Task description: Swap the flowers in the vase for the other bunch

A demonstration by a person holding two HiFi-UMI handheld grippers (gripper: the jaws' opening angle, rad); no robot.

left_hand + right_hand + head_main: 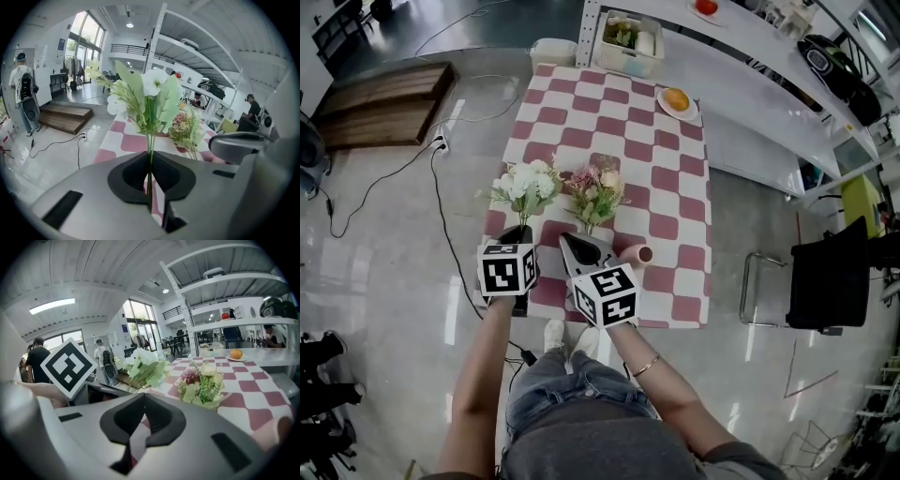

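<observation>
A white flower bunch (528,183) stands up over the near left of the checkered table (675,202). My left gripper (521,231) is shut on its green stems, which run between the pads in the left gripper view (149,161), below the white blooms (152,86). A pink bunch (595,192) is just to its right, also seen as the pink bunch (201,385) ahead and right of my right gripper (140,420). That right gripper (572,244) is shut with nothing between its pads. A pink vase (635,253) is on the table to its right.
A white basket (628,45), a white tub (553,52) and a plate with an orange (677,100) sit at the table's far end. A black chair (825,281) stands to the right. Cables (441,187) and a wooden platform (384,98) lie to the left.
</observation>
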